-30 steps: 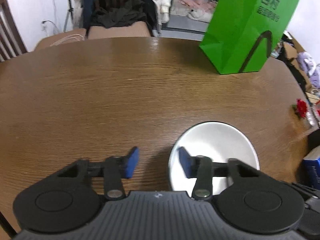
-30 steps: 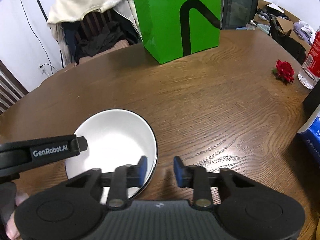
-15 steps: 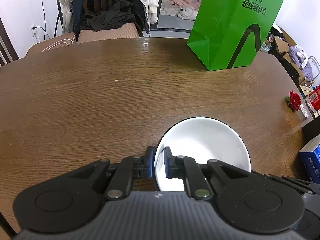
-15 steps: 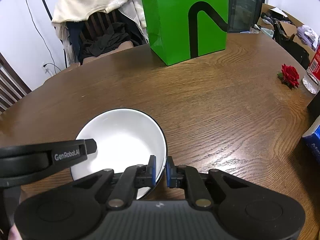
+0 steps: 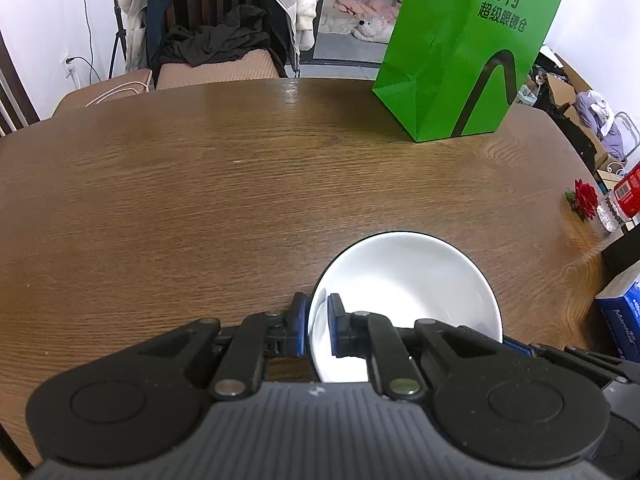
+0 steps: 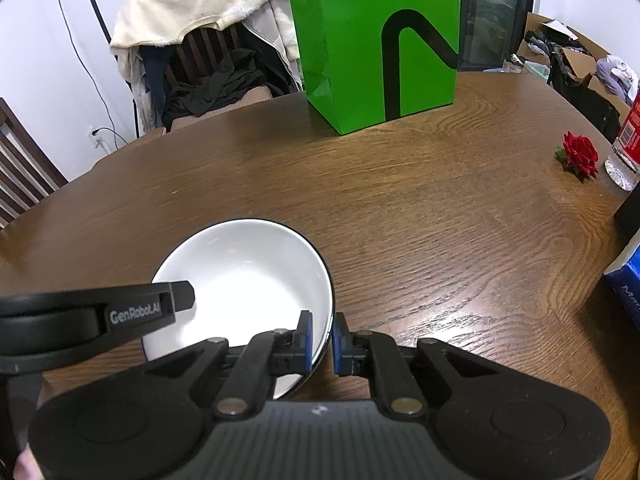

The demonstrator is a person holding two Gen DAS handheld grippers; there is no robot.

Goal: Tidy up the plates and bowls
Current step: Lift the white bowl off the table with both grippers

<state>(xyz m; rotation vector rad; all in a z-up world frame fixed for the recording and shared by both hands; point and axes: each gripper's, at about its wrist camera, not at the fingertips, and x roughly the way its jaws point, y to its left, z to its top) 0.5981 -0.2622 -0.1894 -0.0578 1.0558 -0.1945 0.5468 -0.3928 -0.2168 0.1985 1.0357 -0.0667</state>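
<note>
A round white ceramic bowl with a thin dark rim [image 5: 404, 280] sits on the brown wood-grain bench [image 5: 200, 200], close to me. My left tool [image 5: 317, 326] is clenched on the bowl's left rim, one blue pad inside and one outside. My right tool [image 6: 321, 338] is clenched on the opposite, right rim in the same way. Farther back on the bench stands a tall green paper shopping bag with black markings [image 6: 380, 48]. A small red rose [image 6: 579, 154] lies toward the right edge, just beside a clear plastic bottle with a red label [image 6: 628, 148]. A blue carton [image 5: 622, 312] is at the near right.
</note>
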